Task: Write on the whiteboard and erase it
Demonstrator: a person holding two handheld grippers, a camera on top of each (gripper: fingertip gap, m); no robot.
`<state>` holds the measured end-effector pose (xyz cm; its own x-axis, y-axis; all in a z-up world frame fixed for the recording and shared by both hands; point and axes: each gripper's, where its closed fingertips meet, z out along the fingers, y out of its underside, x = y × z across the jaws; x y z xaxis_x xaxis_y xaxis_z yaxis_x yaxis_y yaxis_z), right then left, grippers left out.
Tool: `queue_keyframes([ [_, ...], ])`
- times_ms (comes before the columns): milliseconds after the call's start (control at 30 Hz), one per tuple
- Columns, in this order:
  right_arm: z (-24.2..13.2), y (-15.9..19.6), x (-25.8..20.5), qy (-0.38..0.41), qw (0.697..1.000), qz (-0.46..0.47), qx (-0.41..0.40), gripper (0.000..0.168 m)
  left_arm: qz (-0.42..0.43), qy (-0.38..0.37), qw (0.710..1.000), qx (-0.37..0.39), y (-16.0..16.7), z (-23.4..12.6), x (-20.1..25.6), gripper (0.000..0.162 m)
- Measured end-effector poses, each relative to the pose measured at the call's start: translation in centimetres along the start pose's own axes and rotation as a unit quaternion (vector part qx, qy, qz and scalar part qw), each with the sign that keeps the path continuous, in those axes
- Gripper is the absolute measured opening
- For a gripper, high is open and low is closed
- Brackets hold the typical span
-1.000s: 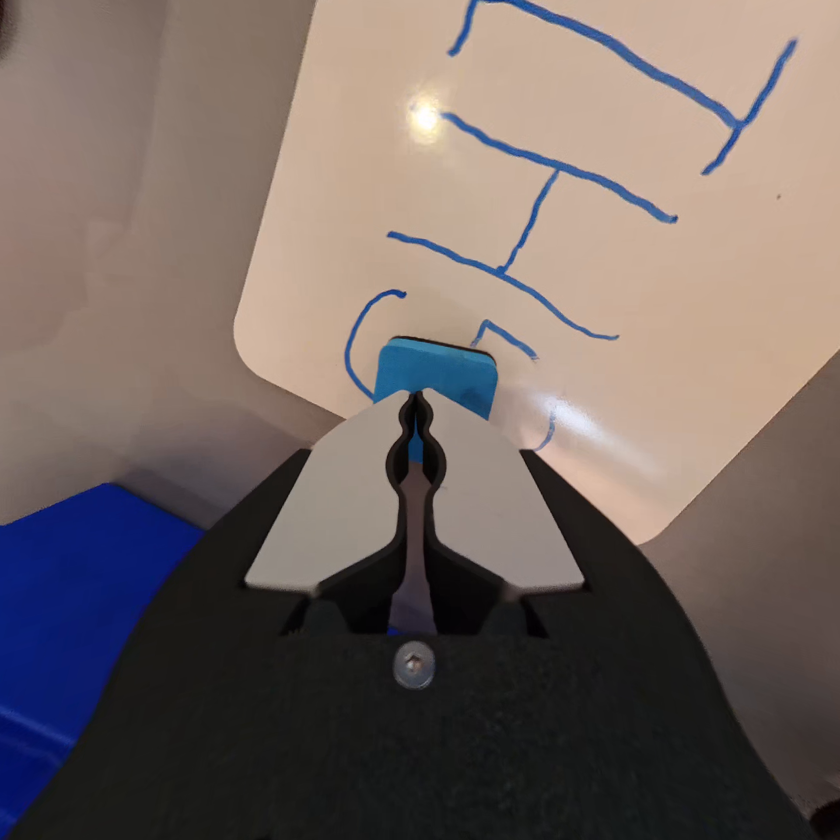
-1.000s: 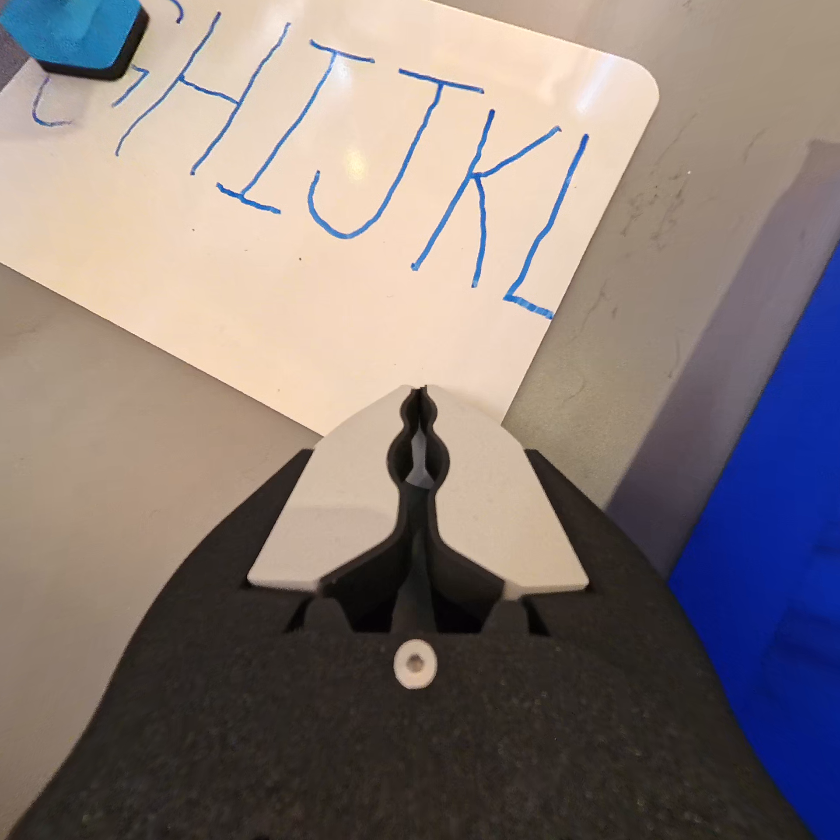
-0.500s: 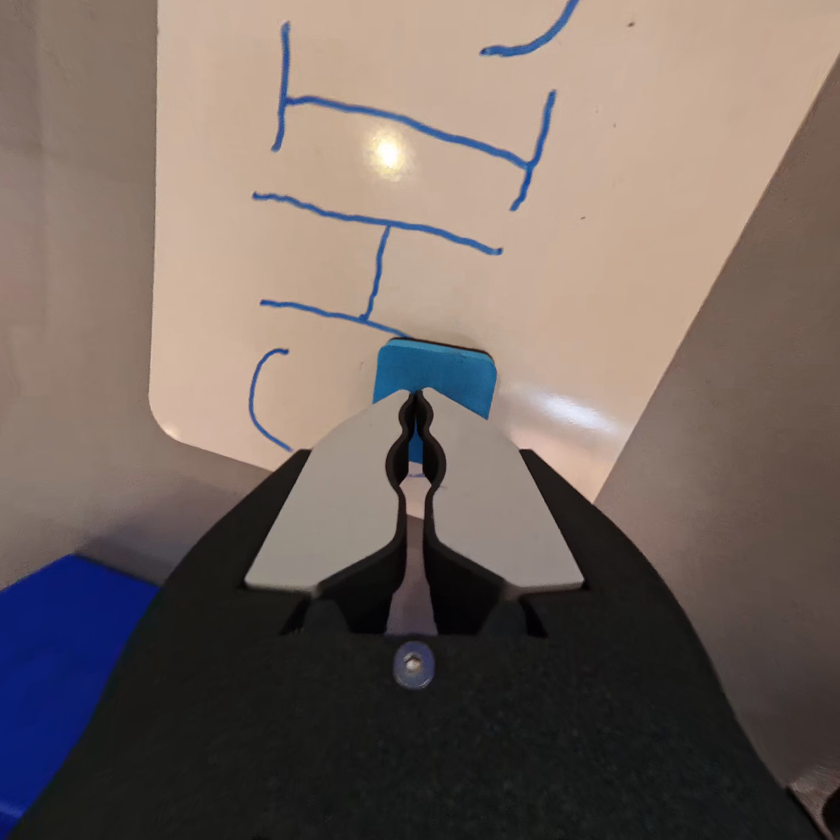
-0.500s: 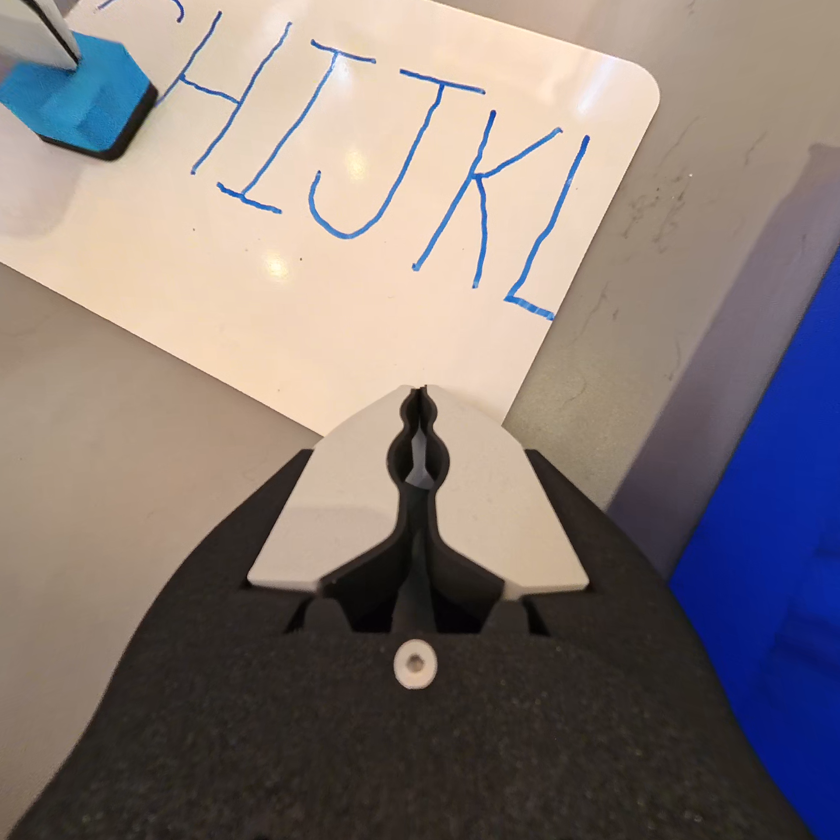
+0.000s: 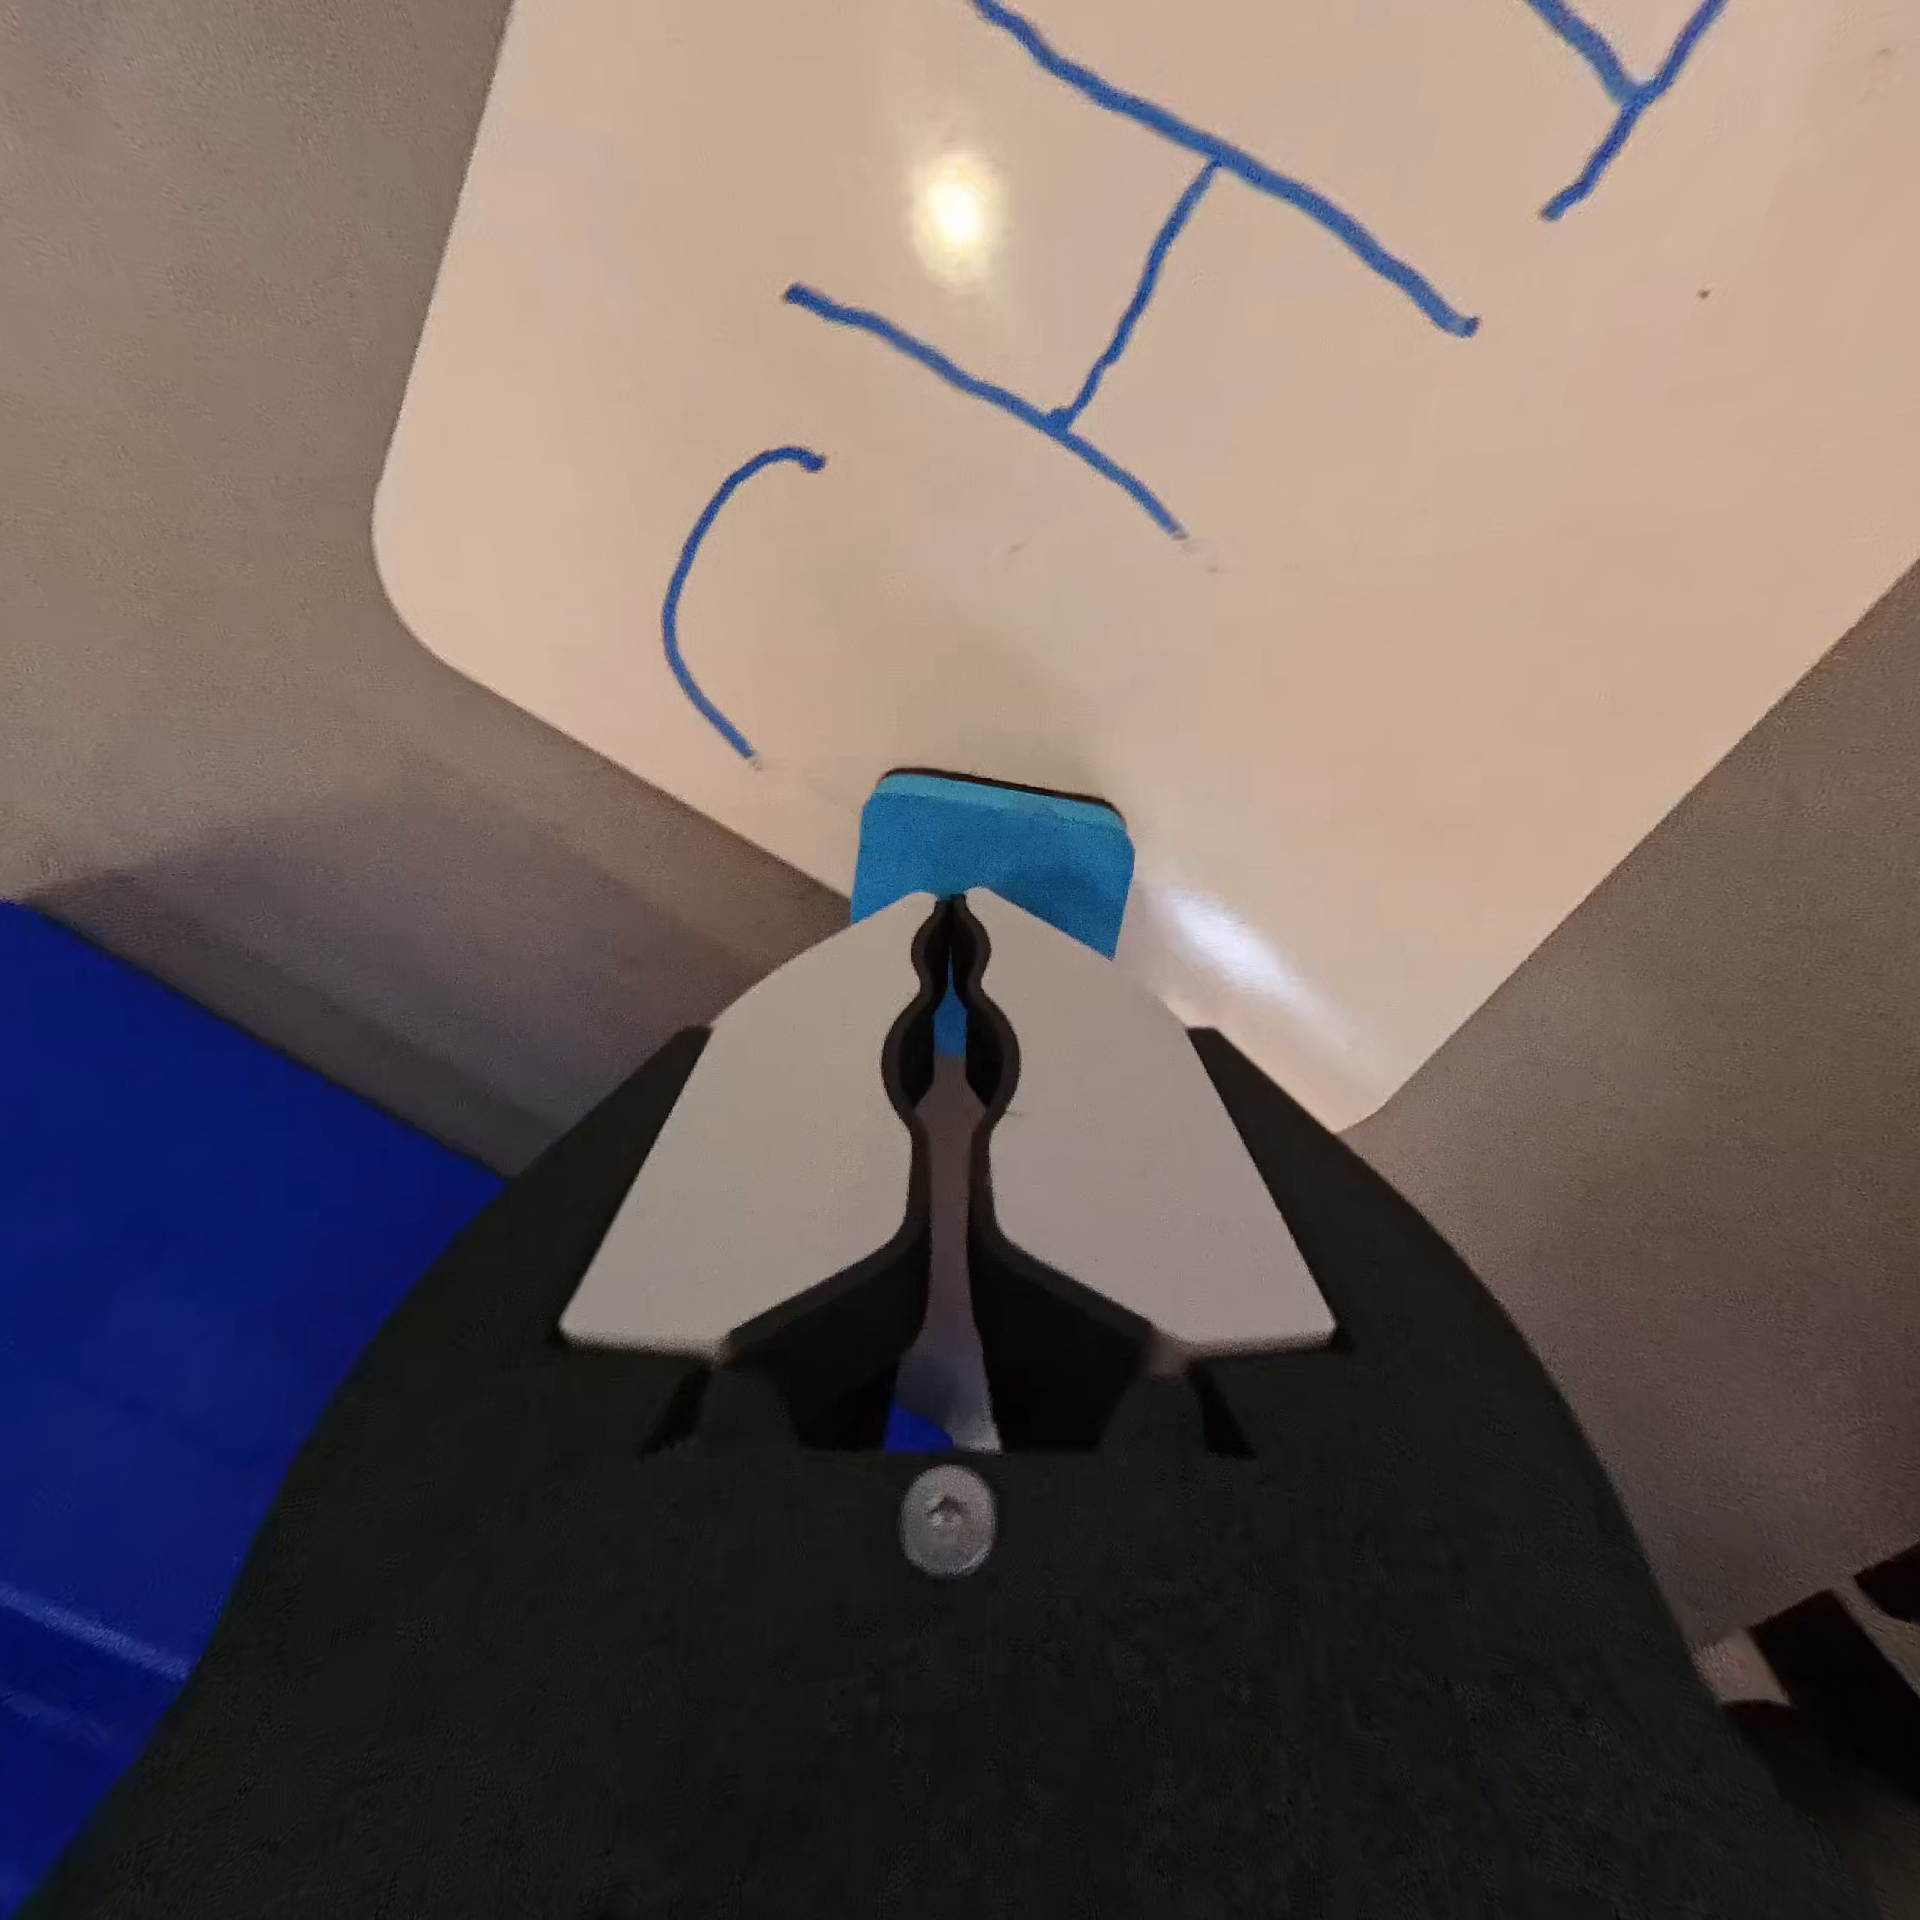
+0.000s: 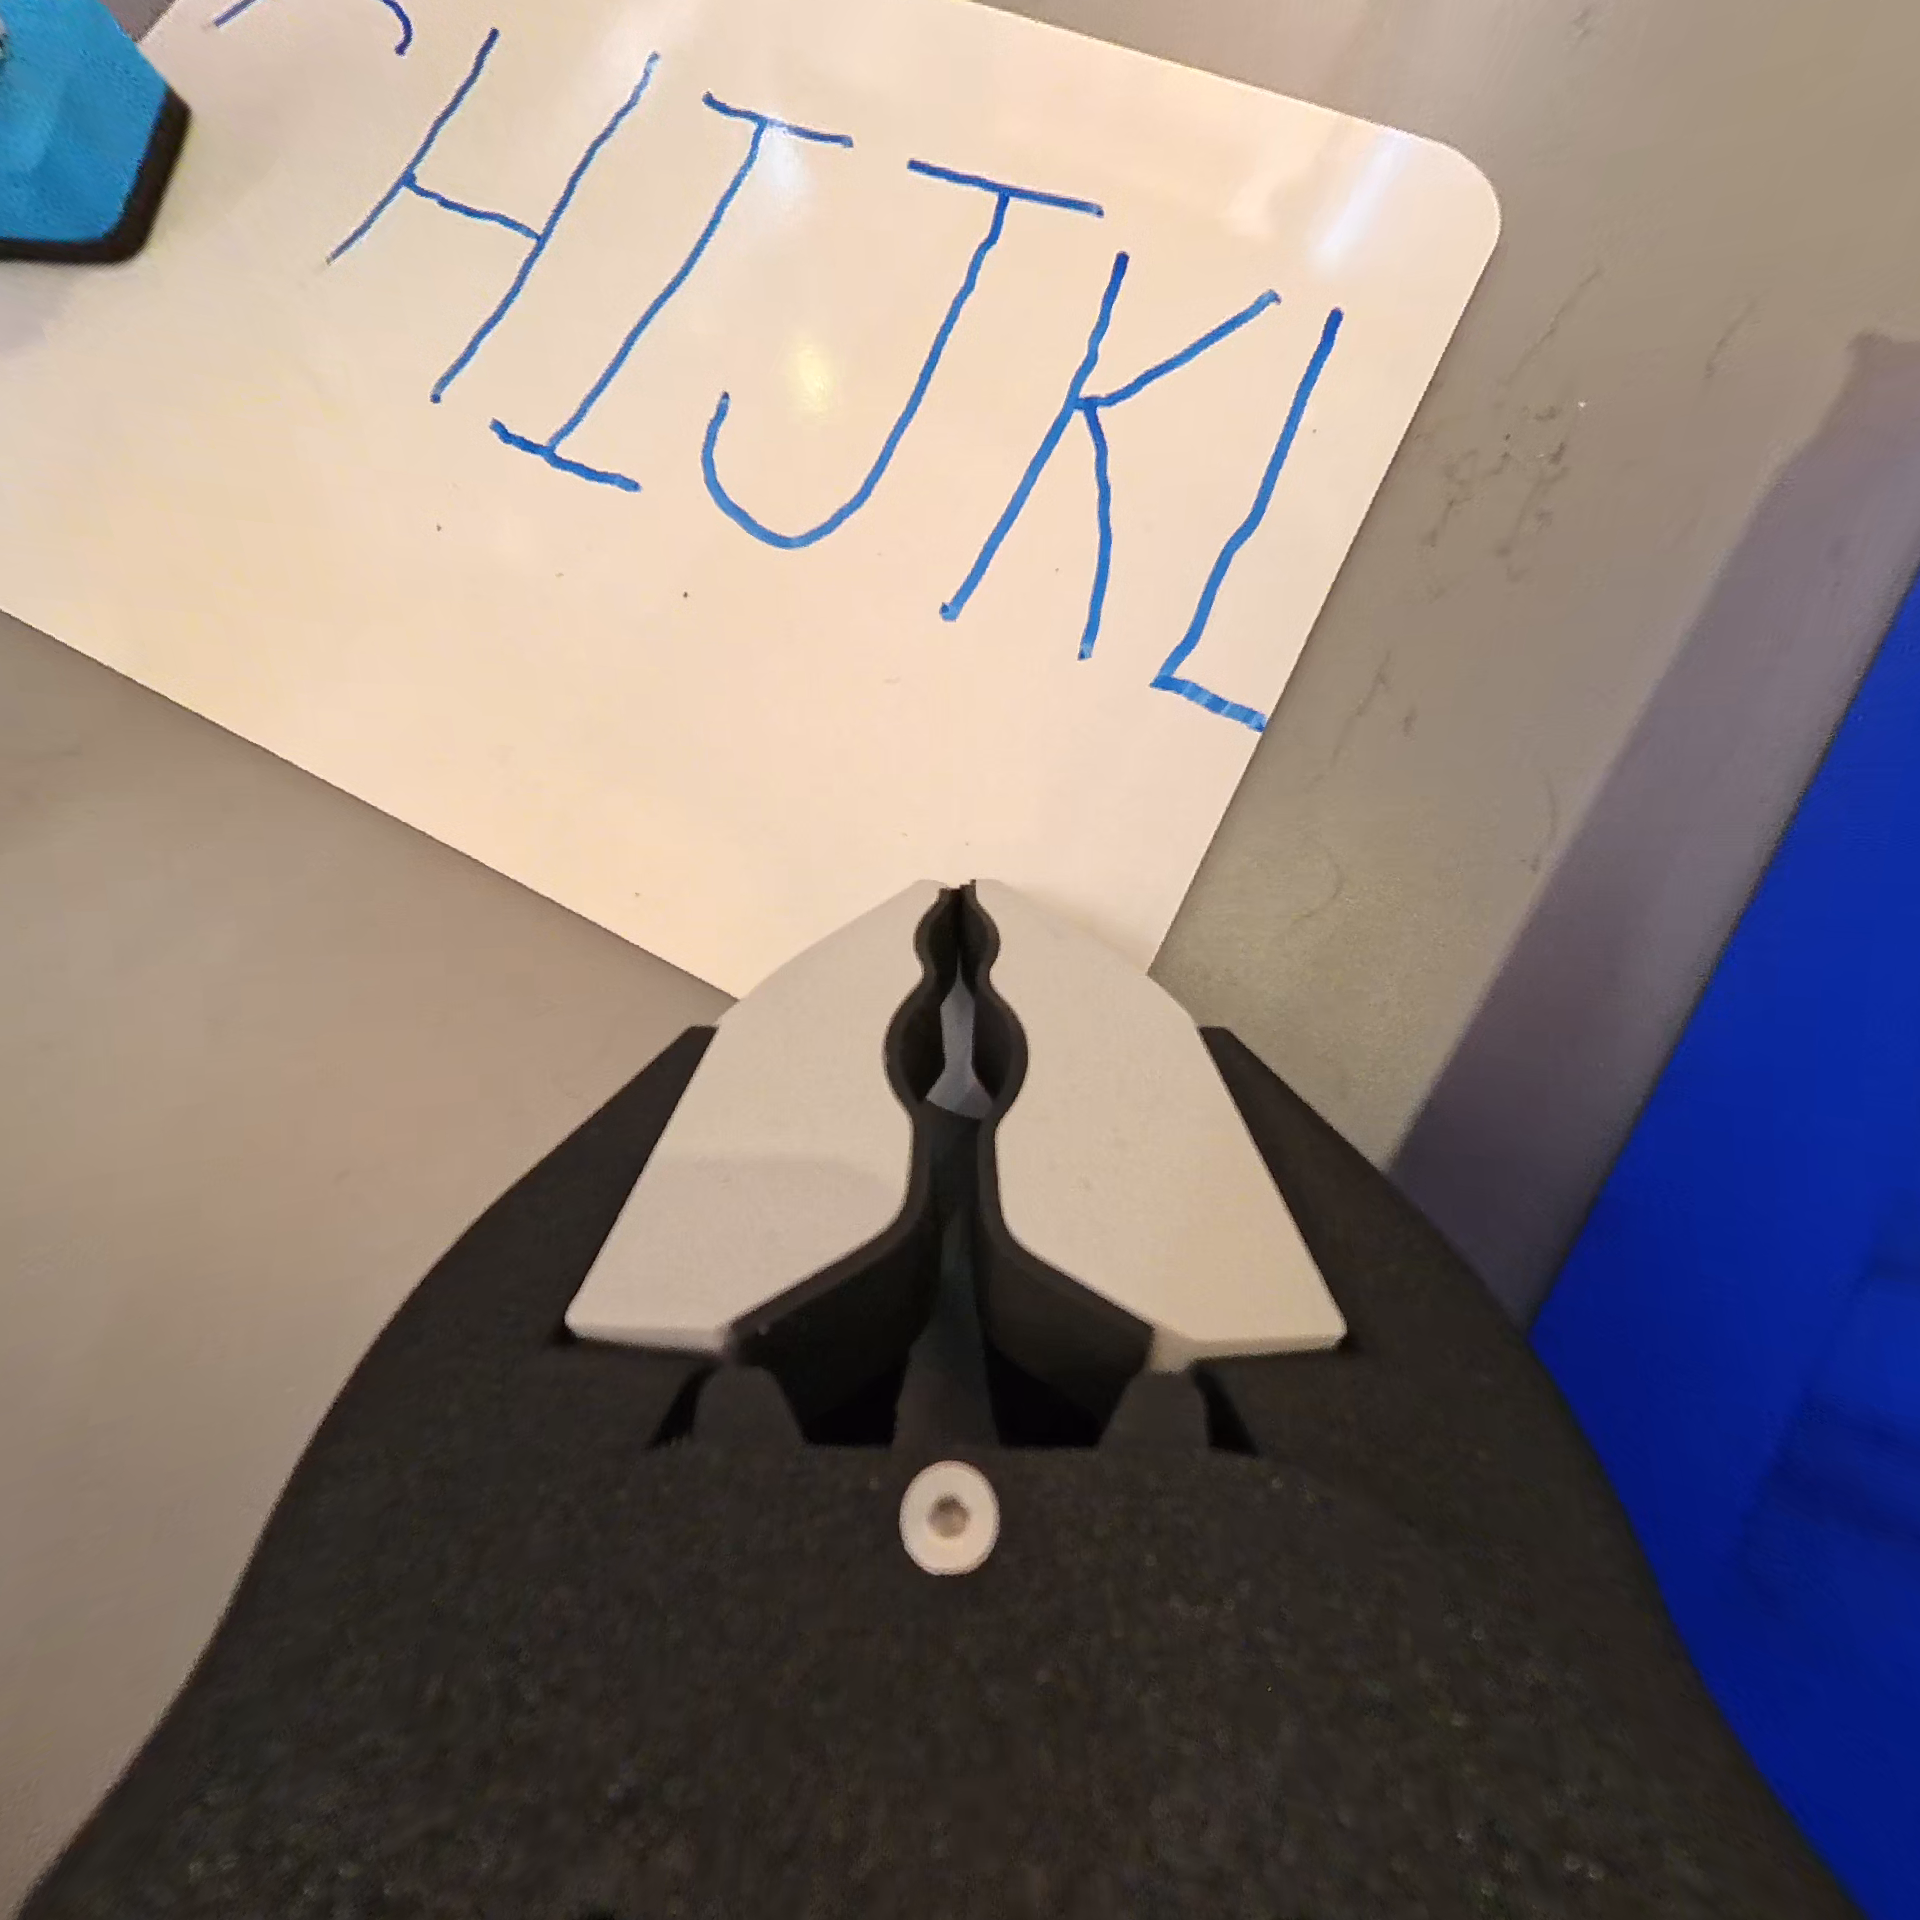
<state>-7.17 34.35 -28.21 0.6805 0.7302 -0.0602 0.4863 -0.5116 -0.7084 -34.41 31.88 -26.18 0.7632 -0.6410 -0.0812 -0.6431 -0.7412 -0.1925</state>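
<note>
My left gripper [image 5: 951, 914] is clenched on the blue eraser [image 5: 992, 862], whose pad sits on the near edge of the whiteboard [image 5: 1455, 644]. My right gripper [image 6: 966, 894] is pressed closed on nothing, hovering over the grey table [image 6: 260, 935] just off the board's near edge. Blue marker strokes [image 6: 831, 364] run across most of the board to its right end. To wipe well, I judge I should keep the pad flat, press evenly, and overlap passes so no streaks remain.
</note>
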Motion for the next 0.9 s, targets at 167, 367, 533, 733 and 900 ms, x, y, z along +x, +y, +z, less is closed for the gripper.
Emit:
queue_keyframes([
  [167, 0.0, 0.0, -0.1, -0.002, 1.0, -0.001, 0.0, 0.001, 0.057, -0.004, 0.998, 0.006, -2.0, 0.3, 2.2, 0.0],
  [367, 0.0, 0.0, -0.2, -0.004, 1.0, -0.004, -0.001, 0.001, -0.008, -0.082, 0.996, -0.022, -3.5, 1.2, -5.9, 0.0],
  [533, 0.0, 0.0, -0.2, -0.005, 1.0, -0.004, -0.001, 0.001, 0.075, -0.025, 0.997, 0.01, -5.9, 1.3, -0.5, 0.0],
  [733, 0.0, 0.0, -0.2, -0.004, 1.0, -0.005, -0.001, 0.001, 0.009, -0.031, 0.999, -0.01, -5.2, 1.5, -5.7, 0.0],
  [900, 0.0, 0.0, -0.2, -0.005, 1.0, -0.004, -0.001, 0.001, 0.155, 0.011, 0.988, -0.001, -6.9, 1.3, 0.9, 0.0],
])
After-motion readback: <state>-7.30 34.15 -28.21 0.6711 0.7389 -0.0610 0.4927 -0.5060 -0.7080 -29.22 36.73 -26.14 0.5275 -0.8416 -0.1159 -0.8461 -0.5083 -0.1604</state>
